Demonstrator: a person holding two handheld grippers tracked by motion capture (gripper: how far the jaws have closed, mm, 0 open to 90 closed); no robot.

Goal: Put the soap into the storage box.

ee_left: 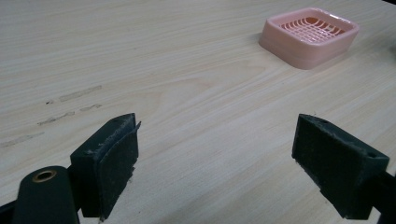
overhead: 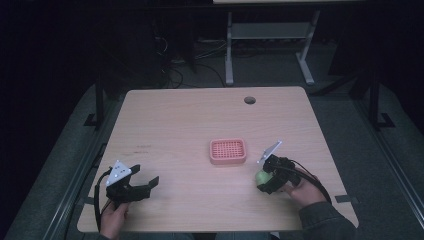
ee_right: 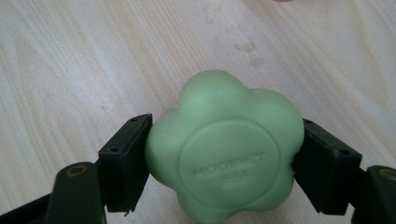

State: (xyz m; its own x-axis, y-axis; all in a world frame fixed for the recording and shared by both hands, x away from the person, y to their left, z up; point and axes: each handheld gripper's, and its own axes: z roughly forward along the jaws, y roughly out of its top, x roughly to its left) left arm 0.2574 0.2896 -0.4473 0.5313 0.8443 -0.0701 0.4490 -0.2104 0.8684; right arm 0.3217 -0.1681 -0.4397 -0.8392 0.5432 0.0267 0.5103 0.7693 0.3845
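Overhead first: wooden table, pink soap dish a little right of centre. Right gripper sits at the near right, just right of and nearer than the dish, with a green soap at its tip. Left gripper at the near left, well apart from the dish, jaws spread, nothing between them; a hand holds it from below.

Left gripper view: left gripper gaping over bare wood; both pads clear of anything. Soap dish lies ahead to the upper right, slotted grid inside.

Right gripper view: right gripper clamped on the green soap, one jaw pressed to each flank. Soap is flower-shaped, with a round embossed panel; lettering too faint to read. Table shows behind.
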